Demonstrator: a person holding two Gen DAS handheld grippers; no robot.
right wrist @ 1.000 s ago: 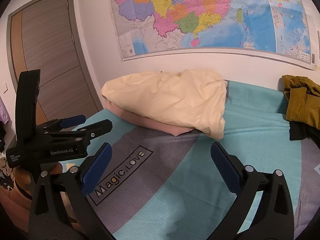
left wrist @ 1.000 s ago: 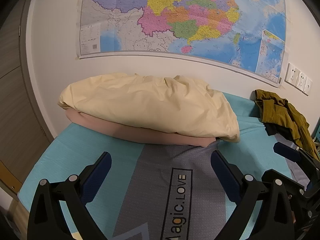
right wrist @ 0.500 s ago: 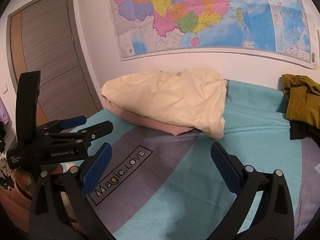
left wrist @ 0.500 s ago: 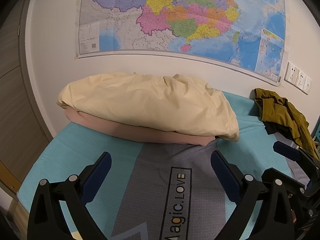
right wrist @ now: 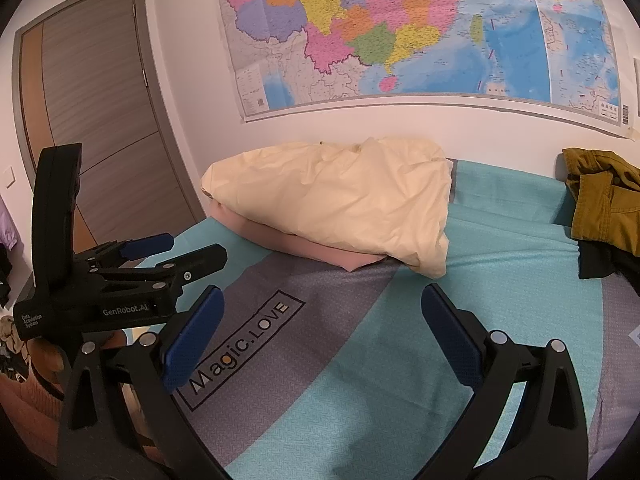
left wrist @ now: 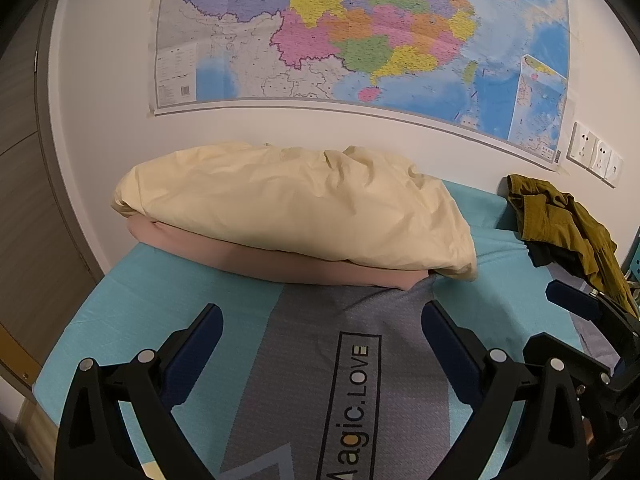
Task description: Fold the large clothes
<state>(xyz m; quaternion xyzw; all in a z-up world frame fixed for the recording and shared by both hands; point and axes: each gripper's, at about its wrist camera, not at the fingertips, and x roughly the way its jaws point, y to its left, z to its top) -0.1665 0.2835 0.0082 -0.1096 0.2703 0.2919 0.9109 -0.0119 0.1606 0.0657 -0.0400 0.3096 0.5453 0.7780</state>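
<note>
An olive-green garment lies crumpled over a dark one at the bed's far right by the wall; it also shows in the right wrist view. My left gripper is open and empty above the teal and grey bedspread. My right gripper is open and empty above the same bedspread. The left gripper also shows from the side in the right wrist view, and the right gripper's blue fingertip shows in the left wrist view.
A folded cream quilt on a pink one lies against the wall, with a large map above. A wooden door stands left. Wall sockets are at the right.
Both views have shifted only slightly; the left wrist view has crept a little closer to the quilts. Both grippers stay open and empty.
</note>
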